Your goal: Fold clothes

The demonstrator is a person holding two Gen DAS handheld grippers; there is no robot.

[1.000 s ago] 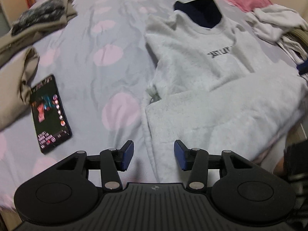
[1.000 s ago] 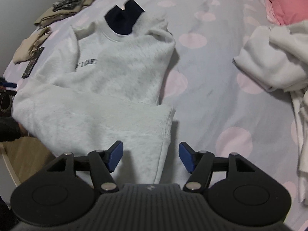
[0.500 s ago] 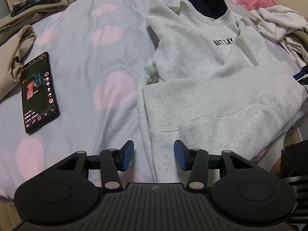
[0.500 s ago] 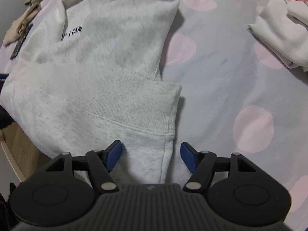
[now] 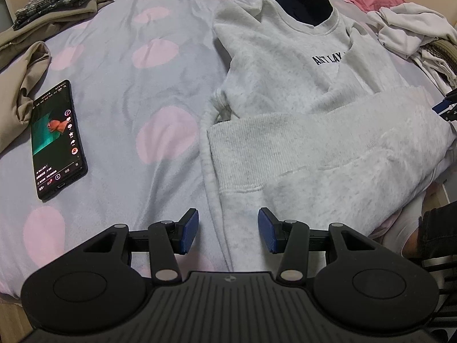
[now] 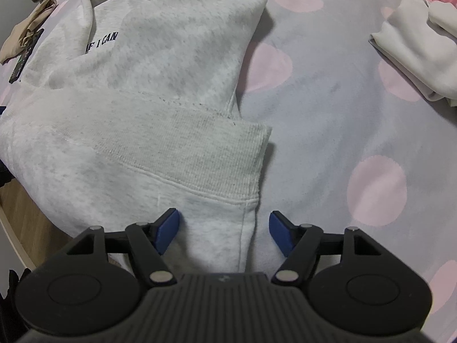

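Fingers of the left gripper (image 5: 228, 234) and right gripper (image 6: 223, 233) are hovering released, each straddling a bottom corner of the pale grey fleece sweatshirt (image 5: 285, 91), hem already folded up ahead of them on the polka-dot bed (image 5: 120, 71), seemingly readying the next fold.

sweatshirt (image 5: 285, 65): pale grey, dark chest lettering, front up
state: bottom part with ribbed hem (image 6: 200, 154) folded up over the body
place: flat on the bed
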